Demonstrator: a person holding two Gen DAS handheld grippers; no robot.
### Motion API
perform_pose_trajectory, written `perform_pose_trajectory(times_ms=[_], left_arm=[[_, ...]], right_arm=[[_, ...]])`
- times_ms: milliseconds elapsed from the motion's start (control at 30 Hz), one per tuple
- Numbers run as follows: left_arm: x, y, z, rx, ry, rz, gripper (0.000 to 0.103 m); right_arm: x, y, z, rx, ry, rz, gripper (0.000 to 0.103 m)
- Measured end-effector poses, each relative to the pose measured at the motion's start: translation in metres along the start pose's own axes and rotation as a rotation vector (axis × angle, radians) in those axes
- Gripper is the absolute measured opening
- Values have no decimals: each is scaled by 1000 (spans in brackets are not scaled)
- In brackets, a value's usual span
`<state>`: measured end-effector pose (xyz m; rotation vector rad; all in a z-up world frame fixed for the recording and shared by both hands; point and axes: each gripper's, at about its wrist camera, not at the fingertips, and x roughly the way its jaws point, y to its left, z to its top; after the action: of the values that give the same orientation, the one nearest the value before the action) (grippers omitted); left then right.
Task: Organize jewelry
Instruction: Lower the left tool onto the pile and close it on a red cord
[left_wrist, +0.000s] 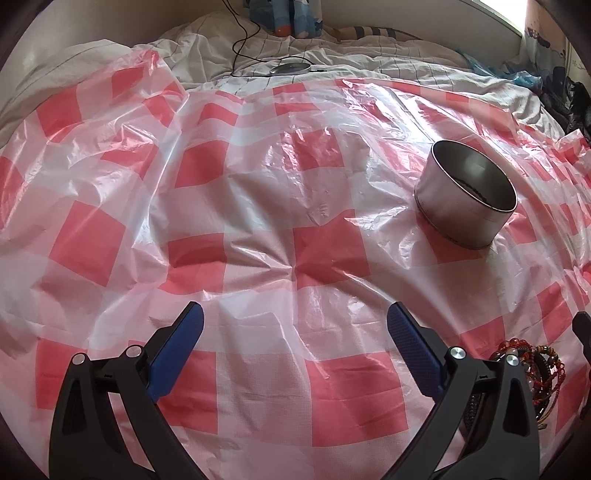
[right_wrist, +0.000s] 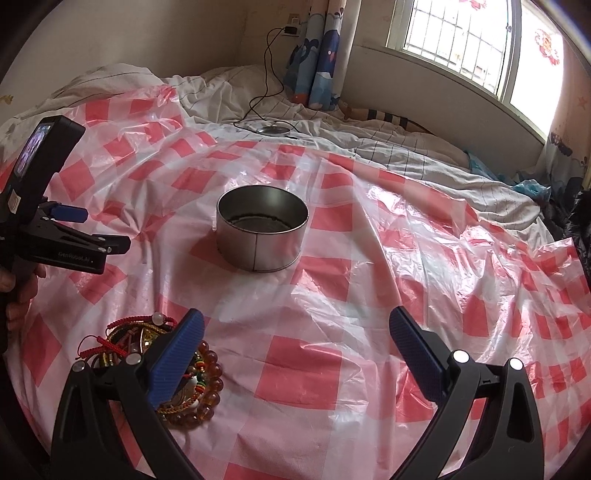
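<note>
Overhead, so to speak, both grippers hung above a bed covered by a red-and-white checked plastic sheet (right_wrist: 332, 280), and neither had hold of anything. The left gripper (left_wrist: 295, 325) showed its blue-padded fingers (left_wrist: 177, 354) spread wide with only crinkled sheet between them; in the right wrist view the same tool appeared at the far left edge, gripped by a hand (right_wrist: 22, 291), its jaws seen side-on. The right gripper (right_wrist: 297, 328) likewise stood wide open over bare sheet. The jewelry, a tangled pile of bracelets (right_wrist: 162, 365), lay on the sheet at the near left of the right gripper, partly hidden behind its left finger: amber-coloured beads, red braided cords and a strand with small coloured beads could be made out. From the left wrist camera the same pile (left_wrist: 535, 373) sat at the near right, just beyond that gripper's right finger. A round metal tin (right_wrist: 260, 229), open-topped, stood upright on the sheet farther off, well apart from the pile; something dark lay along its bottom, too dim to identify. Beyond the sheet were rumpled white bedding (right_wrist: 229, 96), a small round device (right_wrist: 273, 130) with a black cable (right_wrist: 271, 66) running up to a wall socket, a patterned curtain (right_wrist: 317, 55), and a barred window (right_wrist: 458, 33) at the far right.
</note>
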<state>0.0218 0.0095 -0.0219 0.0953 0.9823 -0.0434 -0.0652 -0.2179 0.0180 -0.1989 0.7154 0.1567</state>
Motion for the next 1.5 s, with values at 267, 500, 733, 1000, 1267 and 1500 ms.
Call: perform_pose_trajectory(times_ms=[267,500,733,1000,1267,1500], left_arm=[[0,-2,-1,6,1,-20,96],[-12,-20,-6,64,-28,-220,96],[-25,-47,-10,157,-62,-322,96],[-33,-73,-20,258,-57,-411,96],[-34,-76,-25,275,-39,-455,91],[-25,-77,-29,270,41,-558,45]], right_arm=[[2,2,-1,-3,12,12,96],[5,-11,-2,50,29,-26,96],[8,-33,-3,146,46,-18,96],[8,-35,-5,151,54,-17,96],[8,-38,-5,167,54,-19,96],[7,-46,-6,200,52,-16,96]])
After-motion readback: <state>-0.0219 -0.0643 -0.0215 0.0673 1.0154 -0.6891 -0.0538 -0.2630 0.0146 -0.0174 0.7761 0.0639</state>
